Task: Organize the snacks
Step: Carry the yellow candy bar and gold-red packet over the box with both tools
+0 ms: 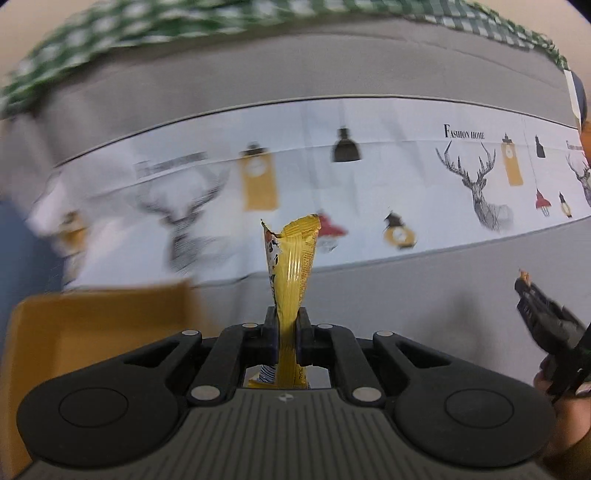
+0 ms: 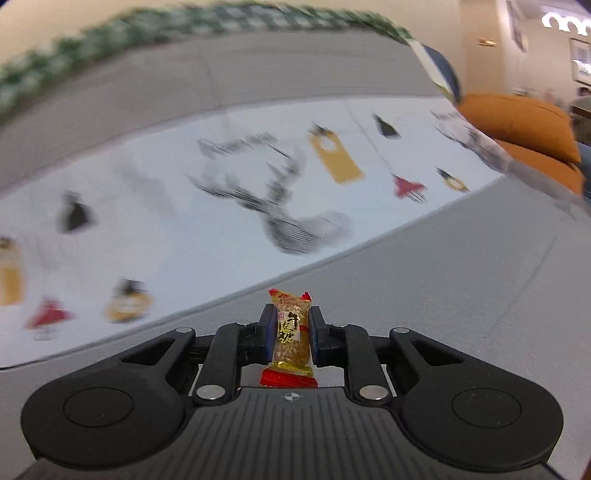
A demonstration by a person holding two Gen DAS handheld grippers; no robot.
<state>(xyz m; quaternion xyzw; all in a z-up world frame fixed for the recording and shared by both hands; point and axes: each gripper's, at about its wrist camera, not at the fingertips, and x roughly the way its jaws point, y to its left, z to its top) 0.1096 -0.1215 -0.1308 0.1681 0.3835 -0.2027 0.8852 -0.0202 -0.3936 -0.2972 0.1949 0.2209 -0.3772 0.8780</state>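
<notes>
My left gripper (image 1: 287,319) is shut on a long yellow snack packet (image 1: 293,266) that sticks up between the fingers. A yellow-orange box (image 1: 99,328) lies low at the left of the left wrist view, blurred. My right gripper (image 2: 289,325) is shut on a small sesame candy (image 2: 290,332) in a clear wrapper with red ends. The right gripper also shows at the right edge of the left wrist view (image 1: 524,282), with the candy tip at its end.
A grey sofa seat (image 2: 461,258) carries a white cloth printed with deer heads and lamps (image 1: 388,177). A green checked fabric (image 1: 221,18) runs along the sofa back. An orange cushion (image 2: 517,122) lies at the far right.
</notes>
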